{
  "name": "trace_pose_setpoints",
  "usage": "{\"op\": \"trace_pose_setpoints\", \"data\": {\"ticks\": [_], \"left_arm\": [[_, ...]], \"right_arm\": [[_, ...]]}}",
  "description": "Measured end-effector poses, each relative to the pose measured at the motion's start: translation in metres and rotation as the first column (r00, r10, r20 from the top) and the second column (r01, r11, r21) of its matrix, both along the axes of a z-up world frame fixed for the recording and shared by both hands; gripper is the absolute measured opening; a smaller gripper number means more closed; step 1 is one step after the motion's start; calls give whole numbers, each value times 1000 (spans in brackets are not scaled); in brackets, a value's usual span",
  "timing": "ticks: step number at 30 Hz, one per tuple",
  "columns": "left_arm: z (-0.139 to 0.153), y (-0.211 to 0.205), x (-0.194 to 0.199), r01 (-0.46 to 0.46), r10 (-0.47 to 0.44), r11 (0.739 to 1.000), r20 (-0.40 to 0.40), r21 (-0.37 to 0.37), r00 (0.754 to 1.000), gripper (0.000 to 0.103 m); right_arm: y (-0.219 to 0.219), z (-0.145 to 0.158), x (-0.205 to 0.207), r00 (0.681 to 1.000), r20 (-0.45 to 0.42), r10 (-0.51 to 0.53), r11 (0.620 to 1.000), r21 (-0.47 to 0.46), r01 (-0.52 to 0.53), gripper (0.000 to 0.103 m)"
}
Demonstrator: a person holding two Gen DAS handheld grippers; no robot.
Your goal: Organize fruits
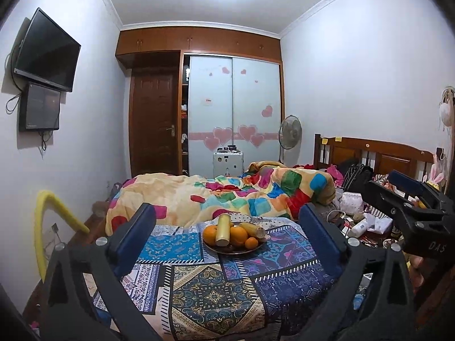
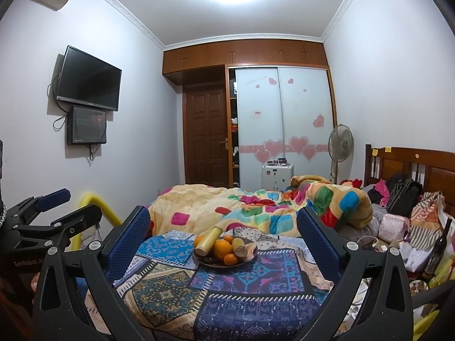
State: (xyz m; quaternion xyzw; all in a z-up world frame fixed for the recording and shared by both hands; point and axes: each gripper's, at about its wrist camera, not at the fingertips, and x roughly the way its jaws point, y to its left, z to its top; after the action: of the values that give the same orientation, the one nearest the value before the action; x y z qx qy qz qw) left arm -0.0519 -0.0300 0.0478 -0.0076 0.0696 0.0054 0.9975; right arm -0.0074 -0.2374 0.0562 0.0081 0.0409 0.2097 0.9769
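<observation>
The left gripper is held with its jaws spread wide and nothing between them, and straight ahead of it — framed between its blue fingers — a dark plate is seen resting on the patterned cloth. The plate is loaded with oranges, a pale yellow bottle leaning across them and a cob of corn on the far right side. The right gripper is likewise kept wide open and empty, with the same plate ahead and slightly left of centre between its fingers; beyond it a colourful blanket is spread over the bed.
</observation>
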Motion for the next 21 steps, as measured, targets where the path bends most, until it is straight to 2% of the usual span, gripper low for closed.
{"op": "trace_pose_setpoints", "data": {"ticks": [21], "left_arm": [[-1,-4,10,21,-21,1000,-6,-2,1000,102]], "right_arm": [[2,1,0,1000,1,-1,1000,1,1,103]]}}
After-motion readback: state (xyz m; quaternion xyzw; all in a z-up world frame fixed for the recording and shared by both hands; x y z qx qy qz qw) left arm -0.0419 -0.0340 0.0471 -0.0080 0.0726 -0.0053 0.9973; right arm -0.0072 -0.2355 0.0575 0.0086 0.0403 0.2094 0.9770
